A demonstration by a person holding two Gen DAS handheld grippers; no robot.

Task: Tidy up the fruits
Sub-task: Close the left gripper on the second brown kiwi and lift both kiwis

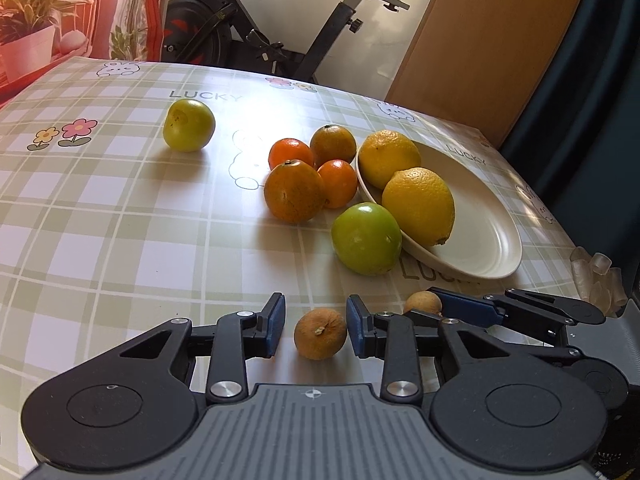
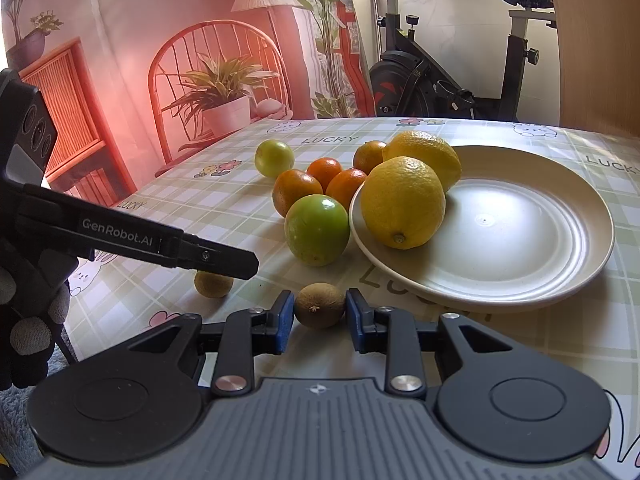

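While both small brown fruits (image 1: 320, 333) (image 2: 319, 311) sit on bench (image 1: 120, 240) near plate (image 2: 540, 280), I see left gripper (image 1: 316, 330) fingers slightly spread around one, right gripper (image 2: 319, 320) fingers pinching other. Risk: round fruit rolls off if bumped; lemons (image 2: 402, 208) crowd plate edge.

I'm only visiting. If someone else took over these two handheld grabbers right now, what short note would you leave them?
Left gripper: open, with the first brown fruit between its pads and a gap at one pad.
Right gripper: shut on the second brown fruit.
Done: two lemons on the plate.
Left: four oranges and two green fruits lie loose on the table; both brown fruits are unsorted.
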